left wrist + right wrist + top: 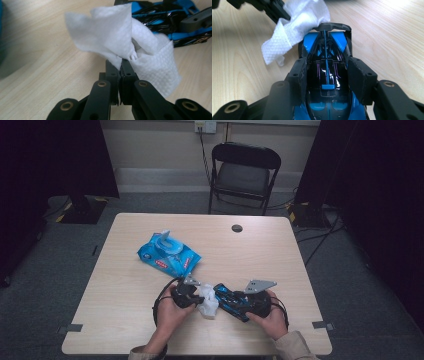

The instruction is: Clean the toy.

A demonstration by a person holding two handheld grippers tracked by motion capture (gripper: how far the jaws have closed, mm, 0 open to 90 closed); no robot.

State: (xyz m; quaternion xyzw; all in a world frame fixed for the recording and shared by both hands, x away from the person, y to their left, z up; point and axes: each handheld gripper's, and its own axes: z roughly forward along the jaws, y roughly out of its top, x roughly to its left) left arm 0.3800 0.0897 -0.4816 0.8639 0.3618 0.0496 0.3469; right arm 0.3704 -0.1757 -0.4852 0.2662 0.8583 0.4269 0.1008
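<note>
Where the table point(125, 320) was inspected from left to right, the first item noted was a blue pack of wipes point(169, 253), soft-sided and glossy, lying near the middle with its flap raised (presumably the source of the wipe now in use). It sat well apart from the work.

Next came the left gripper point(121, 62), its jaws closed tight on a white wipe point(120, 42). The wipe was thin, dimpled in texture and crumpled into loose folds, pinched at one gathered edge so that the free part hung forward as a pad. That pad touched the far end of a toy car point(325, 75), which suggested a cleaning pass.

Farthest right, the right gripper point(325, 72) clamped the car across its middle, one jaw on each flank, the evident purpose being to steady it against the wiping. The car was hard, shiny plastic in black and blue, low and streamlined, with a raised centre fin and a dark wing at the end nearest the wipe. It was held near the table's front edge; whether it rested on the wood could not be determined.
</note>
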